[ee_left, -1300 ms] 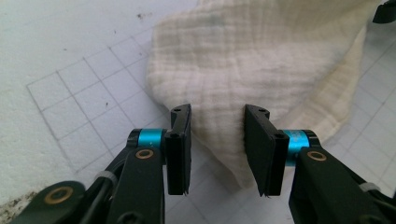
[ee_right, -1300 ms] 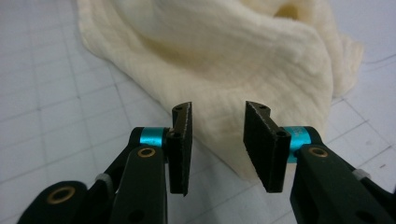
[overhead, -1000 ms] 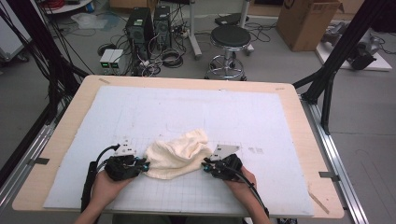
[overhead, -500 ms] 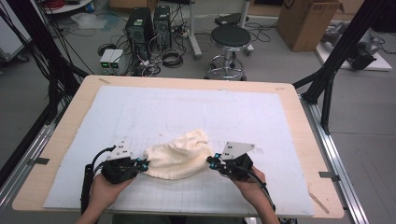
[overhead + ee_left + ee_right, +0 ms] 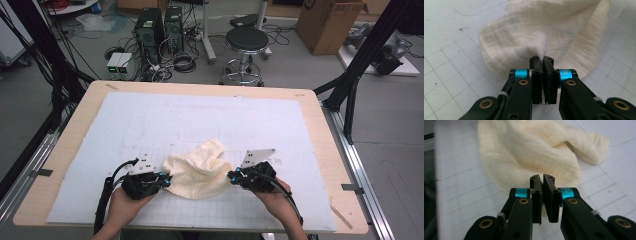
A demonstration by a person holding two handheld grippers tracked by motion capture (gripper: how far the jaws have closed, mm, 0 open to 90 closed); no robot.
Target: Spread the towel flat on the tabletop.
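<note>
We find no lettering sharp enough to read; a dark round mark on the cardboard box (image 5: 327,22) at one o'clock stays illegible.

Cream-coloured cloth (image 5: 197,172) of crinkled gauze weave, lying crumpled on the near part of the white gridded mat (image 5: 210,125), between the two grippers. Its mass is bunched into soft folds, with one rounded lobe raised toward the far side. One edge is drawn up into a small peak (image 5: 541,47); the opposite edge lies low.
</note>
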